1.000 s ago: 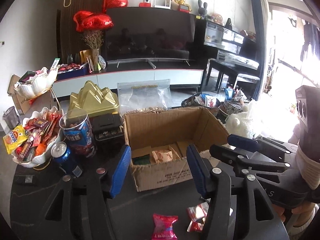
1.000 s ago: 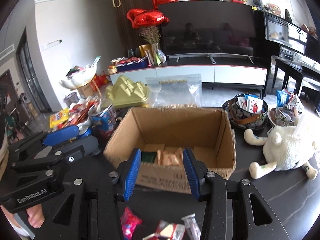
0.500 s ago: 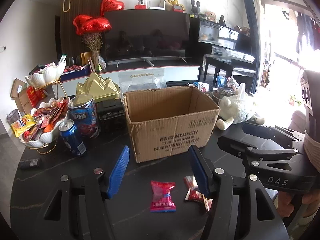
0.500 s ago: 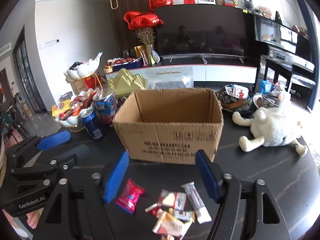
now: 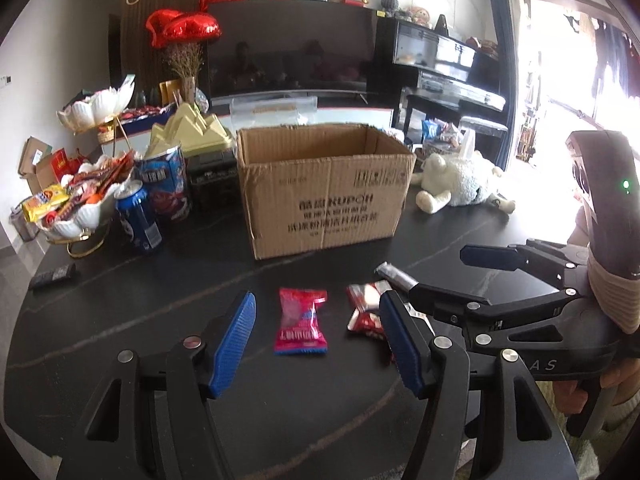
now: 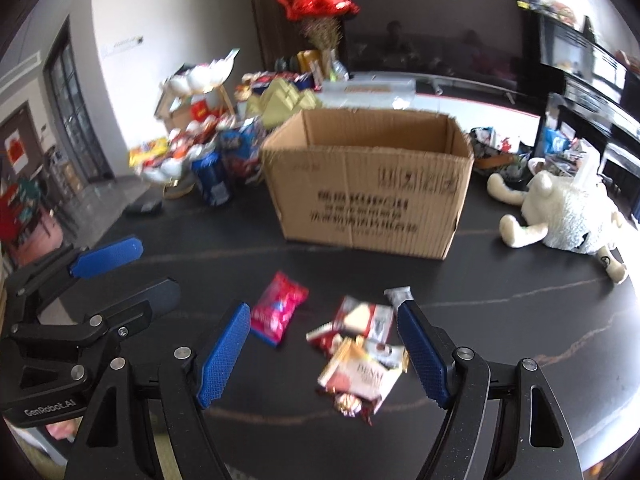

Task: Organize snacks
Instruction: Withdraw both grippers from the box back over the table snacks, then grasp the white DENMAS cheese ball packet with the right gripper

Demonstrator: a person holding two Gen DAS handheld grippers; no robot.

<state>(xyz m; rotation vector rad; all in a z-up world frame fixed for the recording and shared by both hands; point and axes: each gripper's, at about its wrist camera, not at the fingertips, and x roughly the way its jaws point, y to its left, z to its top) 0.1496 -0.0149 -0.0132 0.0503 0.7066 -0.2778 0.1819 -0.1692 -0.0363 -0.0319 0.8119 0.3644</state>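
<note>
An open cardboard box (image 5: 324,188) stands on the black table; it also shows in the right wrist view (image 6: 372,188). In front of it lie loose snacks: a pink packet (image 5: 300,322) (image 6: 278,312) and a small pile of red and white wrappers (image 5: 366,310) (image 6: 360,356). My left gripper (image 5: 316,340) is open and empty, low over the table with the pink packet between its fingers' line. My right gripper (image 6: 324,352) is open and empty above the wrapper pile. Each gripper shows in the other's view.
A white plush sheep (image 5: 460,184) lies right of the box. Left of it stand a blue can (image 5: 138,220), a blue snack tub (image 5: 166,184) and a white shell bowl of snacks (image 5: 76,208). A small dark remote (image 5: 52,276) lies near the left edge.
Both grippers have pulled back from over the box and dropped toward the table front. The loose snacks now sit between their fingers. The right gripper has opened wider.
</note>
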